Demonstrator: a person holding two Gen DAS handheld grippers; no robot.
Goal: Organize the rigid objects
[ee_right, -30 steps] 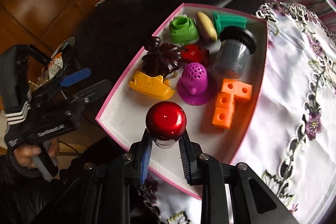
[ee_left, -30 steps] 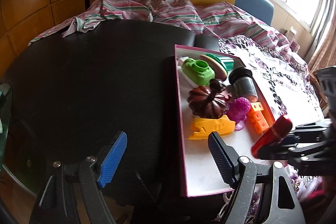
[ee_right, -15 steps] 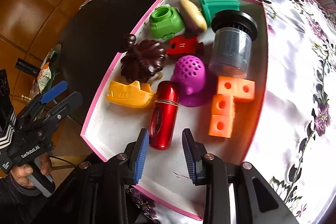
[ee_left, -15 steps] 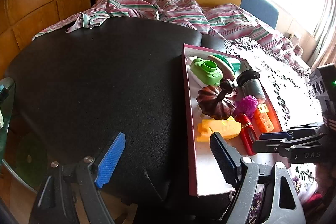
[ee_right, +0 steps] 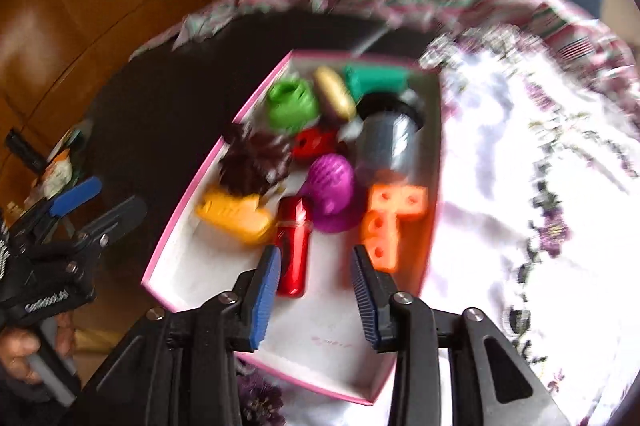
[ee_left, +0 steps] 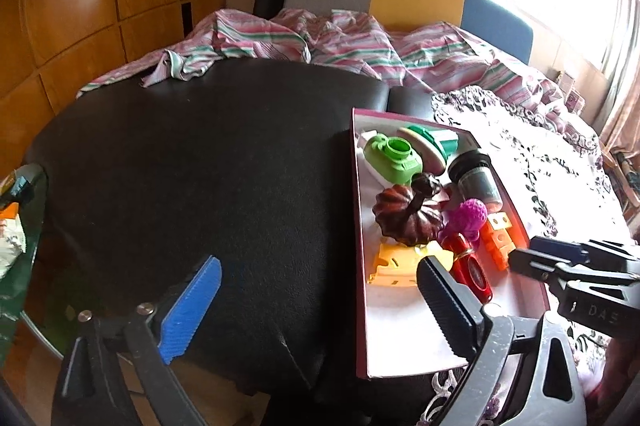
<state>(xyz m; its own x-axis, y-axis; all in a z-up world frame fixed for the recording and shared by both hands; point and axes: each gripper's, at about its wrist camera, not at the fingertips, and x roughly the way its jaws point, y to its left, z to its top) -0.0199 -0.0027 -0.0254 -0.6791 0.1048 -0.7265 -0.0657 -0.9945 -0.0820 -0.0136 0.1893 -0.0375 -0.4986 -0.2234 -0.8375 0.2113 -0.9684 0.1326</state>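
Red cylinder (ee_right: pixel 293 246) lying in pink-rimmed box (ee_right: pixel 192 186) between yellow boat (ee_right: pixel 234 216) and purple toy (ee_right: pixel 332 190), released by right claw (ee_right: pixel 316 290), jaws just widened, nothing gripped; left claw (ee_left: pixel 316 310) spread wide, empty, over black cushion (ee_left: pixel 192 162).

The whole right wrist view is smeared by motion, so the flowered white cloth (ee_right: pixel 540 186) shows no clear pattern; the red toy (ee_right: pixel 314 142) behind the dark brown ribbed pumpkin-shaped piece (ee_right: pixel 252 162) is too blurred to identify; in the left wrist view, the glossy red cylinder (ee_left: pixel 470 268) is partly covered by the left gripper's black finger (ee_left: pixel 444 300); the right gripper (ee_left: pixel 560 262) is cut off at the frame's edge.
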